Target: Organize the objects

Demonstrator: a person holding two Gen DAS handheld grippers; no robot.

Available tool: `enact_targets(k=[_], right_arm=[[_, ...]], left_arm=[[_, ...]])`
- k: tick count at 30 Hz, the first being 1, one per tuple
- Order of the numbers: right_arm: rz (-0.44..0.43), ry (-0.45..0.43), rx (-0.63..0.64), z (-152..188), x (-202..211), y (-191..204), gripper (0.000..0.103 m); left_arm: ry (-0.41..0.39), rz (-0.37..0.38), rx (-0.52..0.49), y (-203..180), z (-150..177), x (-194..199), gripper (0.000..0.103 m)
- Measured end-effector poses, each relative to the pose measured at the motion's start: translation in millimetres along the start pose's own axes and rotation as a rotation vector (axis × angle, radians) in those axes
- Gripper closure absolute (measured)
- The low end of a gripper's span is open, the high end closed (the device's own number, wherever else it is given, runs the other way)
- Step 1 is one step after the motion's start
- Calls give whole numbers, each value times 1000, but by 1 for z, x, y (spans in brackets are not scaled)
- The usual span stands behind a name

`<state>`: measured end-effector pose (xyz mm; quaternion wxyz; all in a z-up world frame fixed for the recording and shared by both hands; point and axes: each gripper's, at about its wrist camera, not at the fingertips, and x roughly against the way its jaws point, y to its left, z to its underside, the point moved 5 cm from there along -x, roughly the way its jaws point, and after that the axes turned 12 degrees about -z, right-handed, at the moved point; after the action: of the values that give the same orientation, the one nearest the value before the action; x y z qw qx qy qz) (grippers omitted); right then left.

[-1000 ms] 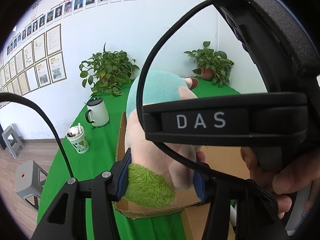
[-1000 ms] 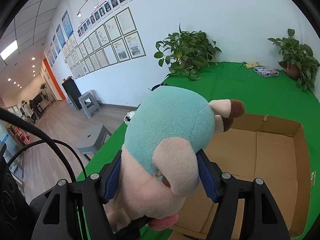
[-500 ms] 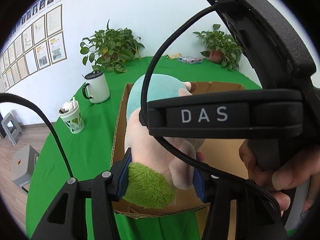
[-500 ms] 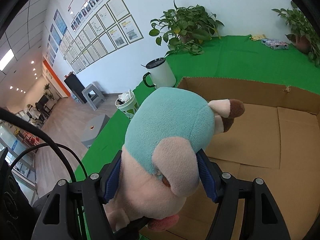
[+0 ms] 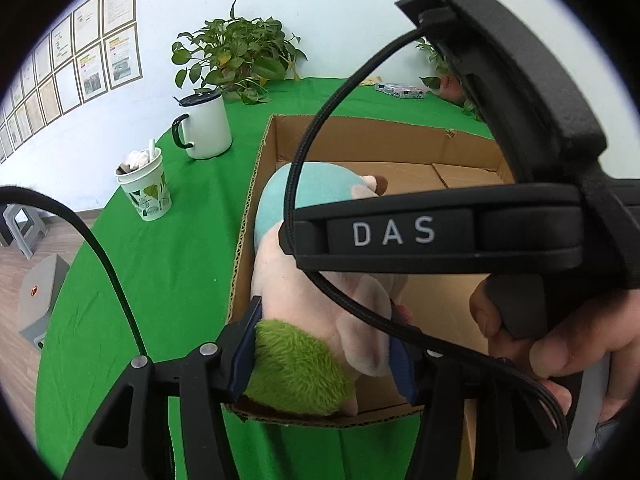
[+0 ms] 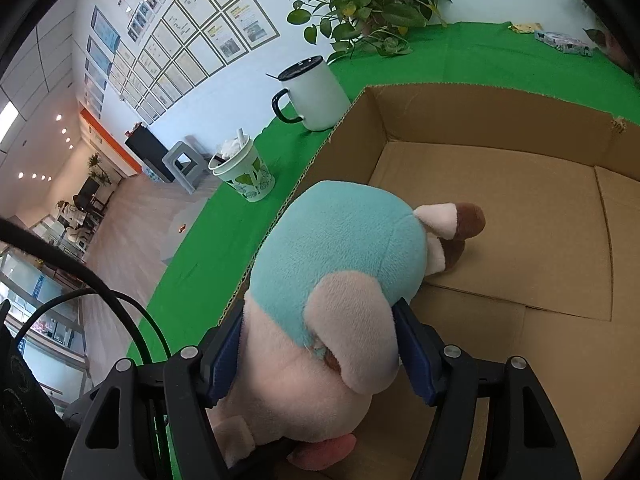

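A plush pig toy (image 6: 340, 280) with a teal body, pink limbs and a green tuft (image 5: 296, 368) hangs inside an open cardboard box (image 6: 500, 128), close to its left wall, its brown-tipped feet at the box floor. My right gripper (image 6: 320, 344) is shut on the toy's pink middle. My left gripper (image 5: 324, 356) is shut on the toy's green tuft end. The right gripper's black body and the hand holding it (image 5: 560, 344) fill the right of the left wrist view and hide much of the box.
The box stands on a green table (image 5: 168, 248). Left of the box stand a white mug with a black handle (image 5: 206, 126) and a paper cup with a straw (image 5: 146, 184). Potted plants (image 5: 236, 56) and a small packet (image 5: 400, 90) sit at the back.
Both grippers have lowered the plush toy together into the box. The toy's feet have come down to the box floor.
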<state>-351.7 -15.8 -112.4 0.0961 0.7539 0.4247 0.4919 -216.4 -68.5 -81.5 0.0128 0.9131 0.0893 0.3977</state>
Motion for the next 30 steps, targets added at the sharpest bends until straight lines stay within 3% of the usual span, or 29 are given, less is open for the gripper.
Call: enact_targets(k=[5, 7, 10, 16, 20, 22, 25, 26, 30], right_arm=[[9, 4, 13, 8, -8, 8, 36], [14, 3, 9, 6, -12, 11, 36], [24, 5, 8, 9, -11, 14, 34], [13, 3, -47, 17, -3, 10, 25], [-53, -65, -71, 12, 22, 16, 29], [-34, -81, -54, 11, 30, 19, 29], [26, -38, -81, 16, 21, 10, 36], [31, -22, -100, 19, 16, 6, 41], [2, -32, -91, 18, 5, 6, 42]], left_arm=[[-29, 2, 13, 9, 6, 10, 48], [-40, -2, 12, 12, 8, 14, 55], [-18, 7, 15, 15, 11, 11, 62], [28, 26, 41, 17, 18, 4, 65], [35, 28, 53, 18, 20, 4, 65], [32, 17, 45, 16, 20, 4, 65], [26, 8, 41, 16, 23, 6, 63], [26, 4, 41, 16, 24, 6, 63], [17, -8, 39, 18, 26, 11, 62]])
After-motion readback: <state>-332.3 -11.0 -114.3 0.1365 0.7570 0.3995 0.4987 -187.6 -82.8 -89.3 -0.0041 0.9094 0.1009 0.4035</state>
